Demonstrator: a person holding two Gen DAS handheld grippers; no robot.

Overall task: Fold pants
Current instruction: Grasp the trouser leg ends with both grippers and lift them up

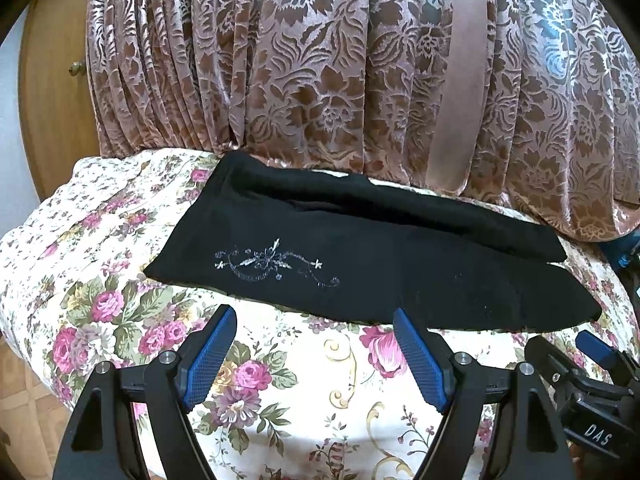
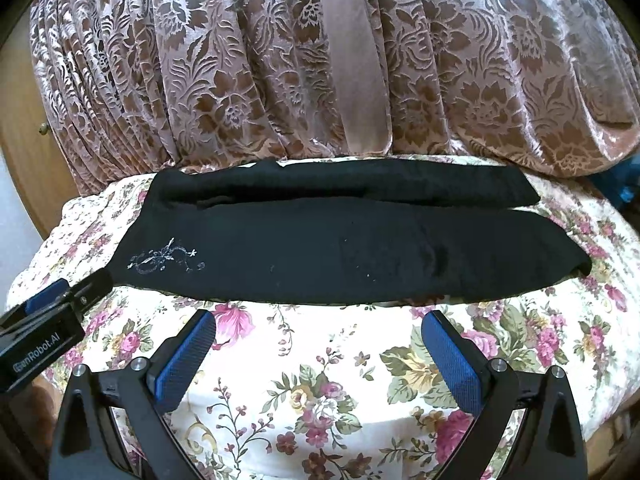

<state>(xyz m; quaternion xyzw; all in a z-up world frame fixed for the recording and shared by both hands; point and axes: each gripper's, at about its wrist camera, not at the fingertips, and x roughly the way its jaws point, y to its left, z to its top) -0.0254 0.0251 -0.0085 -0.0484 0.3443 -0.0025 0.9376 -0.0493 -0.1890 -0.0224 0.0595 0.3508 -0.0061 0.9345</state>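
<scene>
Left wrist view: long black embroidered cloth pants (image 1: 360, 256) lie crosswise just ahead of the left gripper (image 1: 314, 316) and right gripper (image 2: 318, 320), both spread, empty, equally near.

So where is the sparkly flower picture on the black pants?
The silver embroidery sits near the left end of the black pants, which lie on the flowery bedspread, just beyond the open left tool.

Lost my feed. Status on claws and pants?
Left claw and right claw open, empty, just short of pants. Pants flat on flowered cover, folded lengthwise. Nothing in the way.
</scene>
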